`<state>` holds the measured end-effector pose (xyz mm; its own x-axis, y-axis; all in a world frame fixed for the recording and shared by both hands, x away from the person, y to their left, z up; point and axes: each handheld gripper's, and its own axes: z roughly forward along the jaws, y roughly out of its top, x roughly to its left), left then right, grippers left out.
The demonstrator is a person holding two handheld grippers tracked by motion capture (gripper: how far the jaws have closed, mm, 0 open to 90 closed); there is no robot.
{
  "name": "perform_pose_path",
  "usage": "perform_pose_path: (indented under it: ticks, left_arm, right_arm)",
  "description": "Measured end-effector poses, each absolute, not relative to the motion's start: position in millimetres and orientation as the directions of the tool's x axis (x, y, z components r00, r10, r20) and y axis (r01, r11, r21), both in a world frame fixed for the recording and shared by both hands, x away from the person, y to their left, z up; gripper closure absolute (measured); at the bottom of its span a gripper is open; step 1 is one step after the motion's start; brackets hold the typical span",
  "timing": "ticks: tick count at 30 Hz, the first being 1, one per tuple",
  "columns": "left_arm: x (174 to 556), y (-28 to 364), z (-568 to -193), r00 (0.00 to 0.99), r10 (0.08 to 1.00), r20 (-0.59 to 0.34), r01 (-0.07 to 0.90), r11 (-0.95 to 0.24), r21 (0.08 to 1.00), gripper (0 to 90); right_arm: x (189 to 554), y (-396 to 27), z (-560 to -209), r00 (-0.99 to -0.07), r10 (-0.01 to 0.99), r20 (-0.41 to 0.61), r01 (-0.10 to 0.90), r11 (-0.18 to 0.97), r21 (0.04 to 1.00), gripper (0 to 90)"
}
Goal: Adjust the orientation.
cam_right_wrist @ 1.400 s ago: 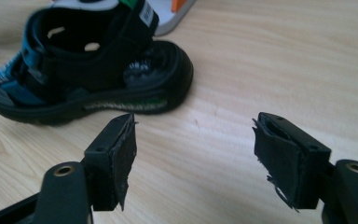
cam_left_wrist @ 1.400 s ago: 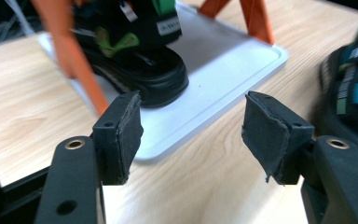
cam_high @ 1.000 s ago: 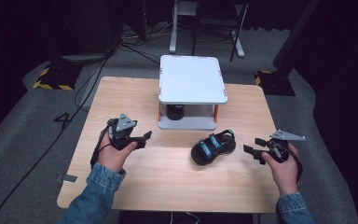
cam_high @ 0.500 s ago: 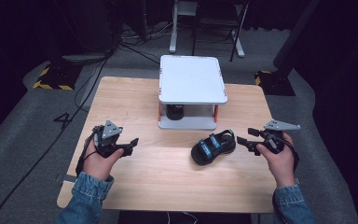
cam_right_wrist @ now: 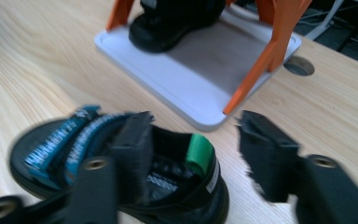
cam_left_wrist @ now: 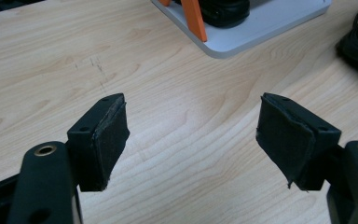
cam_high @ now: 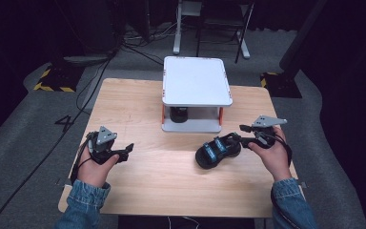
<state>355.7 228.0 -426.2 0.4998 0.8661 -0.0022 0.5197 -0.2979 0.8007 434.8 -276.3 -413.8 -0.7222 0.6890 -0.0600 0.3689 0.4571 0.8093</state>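
A black sandal (cam_high: 218, 150) with blue straps lies on the wooden table (cam_high: 138, 105), in front of the white rack. My right gripper (cam_high: 241, 135) is at its heel end. In the right gripper view the sandal (cam_right_wrist: 74, 144) has its green-tabbed heel strap (cam_right_wrist: 199, 154) between the jaws of my right gripper (cam_right_wrist: 193, 120). Those jaws have just been closing, one inside the sandal and one outside, and a gap still shows beside the strap. My left gripper (cam_high: 125, 151) hovers open over bare wood at the front left, with nothing between the jaws of the left gripper (cam_left_wrist: 191, 100).
A white two-tier rack (cam_high: 198, 81) with orange legs (cam_right_wrist: 256, 70) stands at the table's middle back. A black shoe (cam_high: 178, 113) sits on its lower tier. Cables and stand feet lie on the floor beyond the far edge.
My right hand moved left and slightly away to the sandal's heel, and its jaws narrowed around the heel strap. My left hand drew back toward the front left corner, still open.
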Motion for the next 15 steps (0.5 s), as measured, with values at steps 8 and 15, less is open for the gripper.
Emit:
perform_pose_path:
  ticks: [8, 15]
  left_arm:
    - [350.8, 233.8, -427.0, 0.491, 0.871, -0.005, 0.527, -0.292, 0.798, 25.3]
    - [350.5, 233.7, -428.8, 0.489, 0.872, -0.007, 0.531, -0.291, 0.796, 25.4]
  right_arm:
    - [442.0, -275.3, -422.0, -0.734, 0.675, -0.081, 0.372, 0.498, 0.783, 76.4]
    - [440.6, -283.0, -421.1, -0.719, 0.693, -0.055, 0.403, 0.480, 0.779, 87.4]
